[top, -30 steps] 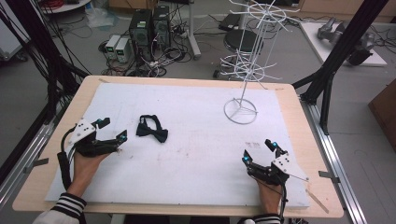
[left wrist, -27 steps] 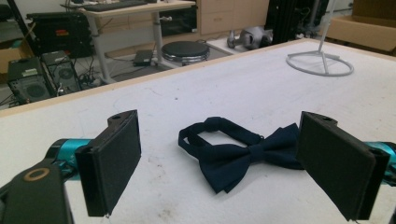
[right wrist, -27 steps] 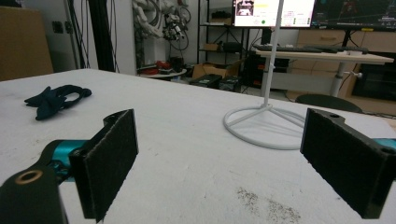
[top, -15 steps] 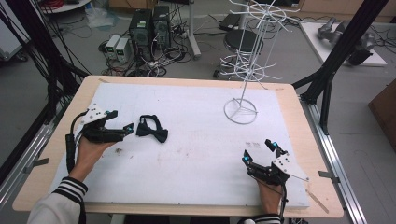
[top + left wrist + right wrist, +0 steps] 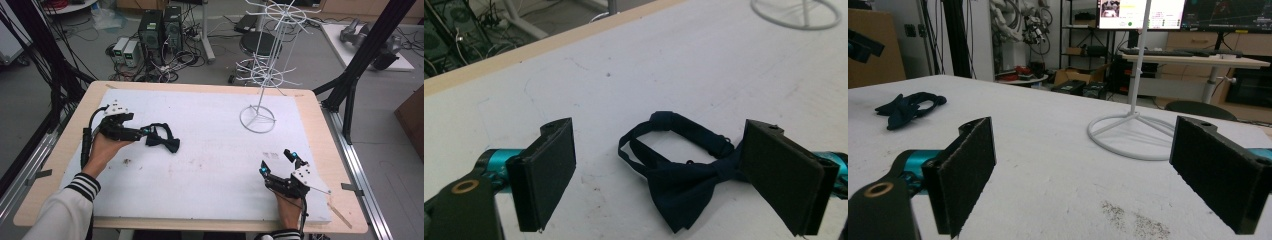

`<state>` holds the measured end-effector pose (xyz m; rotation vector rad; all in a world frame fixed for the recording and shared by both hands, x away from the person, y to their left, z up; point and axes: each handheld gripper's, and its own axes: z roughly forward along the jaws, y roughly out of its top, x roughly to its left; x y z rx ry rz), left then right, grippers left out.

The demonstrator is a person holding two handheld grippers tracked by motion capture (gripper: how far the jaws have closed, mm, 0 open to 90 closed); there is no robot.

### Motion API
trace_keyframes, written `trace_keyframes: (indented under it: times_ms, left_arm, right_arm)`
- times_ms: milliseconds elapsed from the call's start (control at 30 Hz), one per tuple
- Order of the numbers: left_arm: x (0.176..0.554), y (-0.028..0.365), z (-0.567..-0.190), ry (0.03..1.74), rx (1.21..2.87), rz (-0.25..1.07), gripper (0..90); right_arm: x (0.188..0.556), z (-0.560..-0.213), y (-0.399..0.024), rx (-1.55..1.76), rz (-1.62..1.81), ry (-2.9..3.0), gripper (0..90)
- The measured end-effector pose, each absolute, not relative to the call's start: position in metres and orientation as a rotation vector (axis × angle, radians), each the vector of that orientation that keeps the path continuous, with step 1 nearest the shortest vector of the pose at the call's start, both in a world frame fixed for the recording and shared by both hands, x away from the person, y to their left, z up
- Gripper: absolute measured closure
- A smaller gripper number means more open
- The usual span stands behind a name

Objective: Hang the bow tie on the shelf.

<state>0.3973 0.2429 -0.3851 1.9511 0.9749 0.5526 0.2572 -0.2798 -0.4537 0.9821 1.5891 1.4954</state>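
Note:
A dark navy bow tie [image 5: 162,139] lies flat on the white sheet at the left, its strap looped behind it. My left gripper [image 5: 143,132] is open right at the tie. In the left gripper view the bow tie [image 5: 684,185] lies between the two spread jaws of the left gripper [image 5: 659,170], with its right wing going behind the right pad [image 5: 781,175]. My right gripper [image 5: 276,161] rests open near the front right edge with nothing between its jaws. The right gripper view looks past the right gripper [image 5: 1083,165] to the white wire rack [image 5: 1133,132] and the far bow tie [image 5: 905,110].
The white wire rack [image 5: 257,119] stands at the back right on its ring base. A white foam sheet [image 5: 210,165] covers the wooden table [image 5: 60,150]. Computers and cables lie on the floor beyond the far edge. Black frame posts flank both sides.
My left gripper has moved forward and to the right, up to the bow tie, which now lies between its open jaws. The right gripper has stayed put.

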Motion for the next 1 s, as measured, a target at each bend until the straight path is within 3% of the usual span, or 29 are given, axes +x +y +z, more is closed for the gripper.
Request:
trace_keyframes:
  times_ms: [500, 633, 1000]
  left_arm:
    - [0.433, 0.222, -0.394, 1.078, 2.103, 0.519, 16.2]
    - [0.440, 0.216, -0.399, 1.123, 2.133, 0.523, 21.3]
    - [0.453, 0.209, -0.410, 1.208, 2.175, 0.472, 22.5]
  right_arm:
    - [0.257, -0.454, -0.280, 0.984, 1.496, 1.587, 10.3]
    - [0.257, -0.454, -0.280, 0.991, 1.498, 1.586, 10.3]
    - [0.257, -0.454, -0.280, 0.987, 1.494, 1.586, 10.3]
